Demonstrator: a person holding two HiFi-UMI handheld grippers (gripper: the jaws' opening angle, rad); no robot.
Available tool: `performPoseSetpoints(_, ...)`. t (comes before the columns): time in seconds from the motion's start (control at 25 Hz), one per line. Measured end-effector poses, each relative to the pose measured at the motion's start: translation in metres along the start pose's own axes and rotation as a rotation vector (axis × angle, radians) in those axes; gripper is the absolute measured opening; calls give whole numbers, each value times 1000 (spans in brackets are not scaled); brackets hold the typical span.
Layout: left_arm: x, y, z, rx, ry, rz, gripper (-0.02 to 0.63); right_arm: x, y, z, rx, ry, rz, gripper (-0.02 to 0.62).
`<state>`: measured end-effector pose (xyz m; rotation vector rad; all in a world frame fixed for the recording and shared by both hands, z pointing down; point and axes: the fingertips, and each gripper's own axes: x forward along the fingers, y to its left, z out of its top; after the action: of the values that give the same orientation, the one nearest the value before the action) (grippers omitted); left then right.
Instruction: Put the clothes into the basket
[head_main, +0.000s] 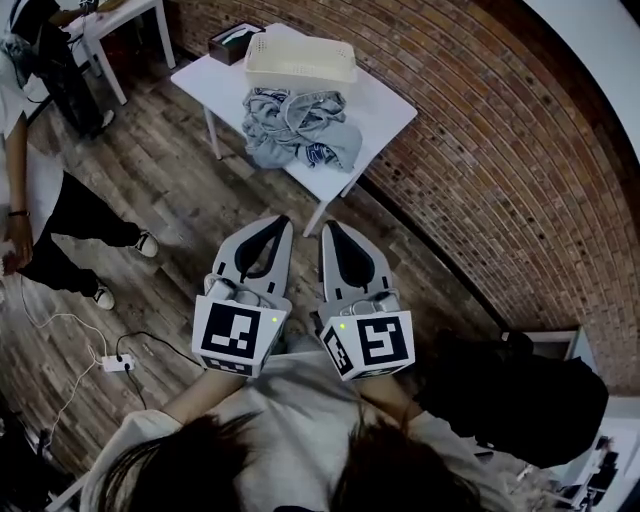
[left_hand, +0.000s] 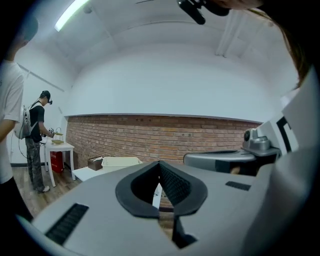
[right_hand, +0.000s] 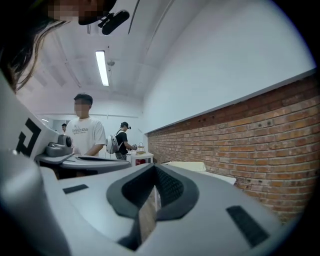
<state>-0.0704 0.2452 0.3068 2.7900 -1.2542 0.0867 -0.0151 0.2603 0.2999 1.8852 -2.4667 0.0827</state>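
A heap of grey clothes (head_main: 298, 127) lies on a small white table (head_main: 385, 110) ahead of me, by the brick wall. A cream plastic basket (head_main: 300, 62) stands on the same table just behind the heap, and shows as a pale box (left_hand: 120, 161) in the left gripper view. My left gripper (head_main: 277, 222) and right gripper (head_main: 330, 228) are held side by side near my chest, well short of the table, above the wood floor. Both are shut with nothing between their jaws.
A brown box (head_main: 232, 42) sits at the table's far corner. A person (head_main: 45, 215) stands at the left, and another (left_hand: 37, 137) works at a second white table (head_main: 125, 30). A power strip with cables (head_main: 115, 362) lies on the floor at left. A dark bag (head_main: 520, 395) sits at right.
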Motion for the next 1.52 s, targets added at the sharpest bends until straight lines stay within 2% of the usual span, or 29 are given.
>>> performPoseSetpoints(0.44,-7,29,-4,-1,3,-13,0,2,-3,-4,24,-10,-92,5)
performPoseSetpoints(1.16,8,54,-4,1,-11,-14,0,27,-10,5,-1,-39,-105,5)
performPoseSetpoints(1.52,24,61,4,1,-49,-19,0,42,-20,8,-18,-58,-108,5)
